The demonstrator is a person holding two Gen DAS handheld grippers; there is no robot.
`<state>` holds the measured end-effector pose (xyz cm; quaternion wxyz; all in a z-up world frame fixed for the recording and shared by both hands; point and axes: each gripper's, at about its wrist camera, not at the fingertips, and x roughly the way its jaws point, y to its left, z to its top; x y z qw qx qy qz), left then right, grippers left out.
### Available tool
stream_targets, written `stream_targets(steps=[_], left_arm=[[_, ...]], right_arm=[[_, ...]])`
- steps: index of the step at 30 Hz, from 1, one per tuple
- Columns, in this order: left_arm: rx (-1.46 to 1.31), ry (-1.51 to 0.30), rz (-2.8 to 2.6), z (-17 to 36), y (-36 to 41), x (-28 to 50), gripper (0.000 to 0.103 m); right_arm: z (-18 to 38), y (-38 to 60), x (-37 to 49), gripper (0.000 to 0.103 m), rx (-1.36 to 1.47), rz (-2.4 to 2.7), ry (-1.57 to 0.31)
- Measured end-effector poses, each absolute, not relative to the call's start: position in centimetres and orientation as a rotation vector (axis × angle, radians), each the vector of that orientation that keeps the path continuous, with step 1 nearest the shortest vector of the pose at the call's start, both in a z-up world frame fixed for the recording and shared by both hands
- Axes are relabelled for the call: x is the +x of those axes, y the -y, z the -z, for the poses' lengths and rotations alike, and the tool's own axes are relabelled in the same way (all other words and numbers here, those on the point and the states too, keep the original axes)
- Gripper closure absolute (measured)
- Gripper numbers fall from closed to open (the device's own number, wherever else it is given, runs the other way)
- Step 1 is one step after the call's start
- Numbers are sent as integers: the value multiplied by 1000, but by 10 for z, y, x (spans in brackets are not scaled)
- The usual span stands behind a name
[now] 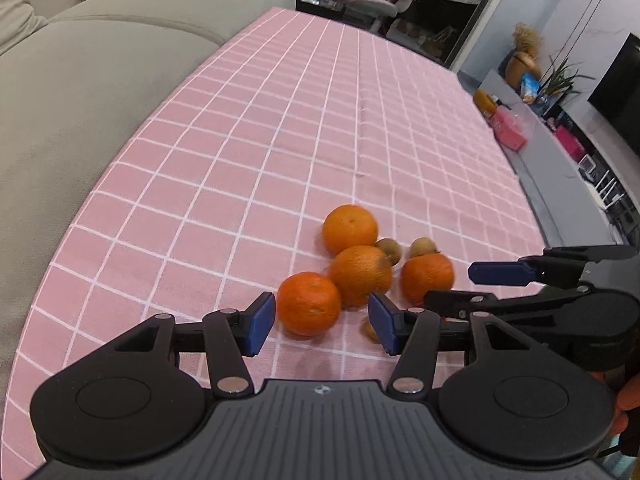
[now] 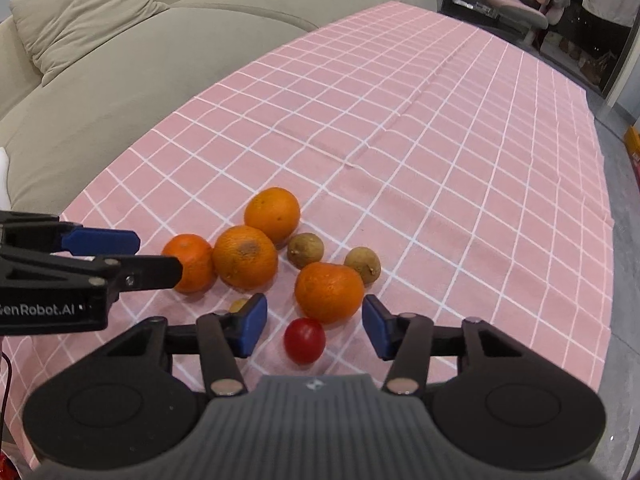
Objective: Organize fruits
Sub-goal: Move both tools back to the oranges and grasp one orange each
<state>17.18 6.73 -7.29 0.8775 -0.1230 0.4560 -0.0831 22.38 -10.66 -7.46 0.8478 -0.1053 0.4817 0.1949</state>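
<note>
My left claw [image 1: 322, 322] gapes wide around the nearest orange [image 1: 309, 303], framing it for a pick. My right claw [image 2: 315, 326] hangs equally wide, empty, before another orange [image 2: 329, 292] and a red cherry tomato [image 2: 304, 339] on the pink checked tablecloth [image 2: 440, 152].

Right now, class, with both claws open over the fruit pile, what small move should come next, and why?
Probably ease the left claw forward and close it. It hangs open just short of the nearest orange, which sits at the pile's edge, while the right claw is open too.
</note>
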Motion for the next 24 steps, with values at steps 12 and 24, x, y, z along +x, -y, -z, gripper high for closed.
stream_targets(steps=[12, 24], left_arm=[[-226, -1005, 137, 90, -61, 183, 43], [-285, -1013, 122, 87, -62, 184, 57]], right_arm=[[96, 112, 247, 53, -136, -403, -1065], [95, 116, 245, 62, -109, -383, -1055]])
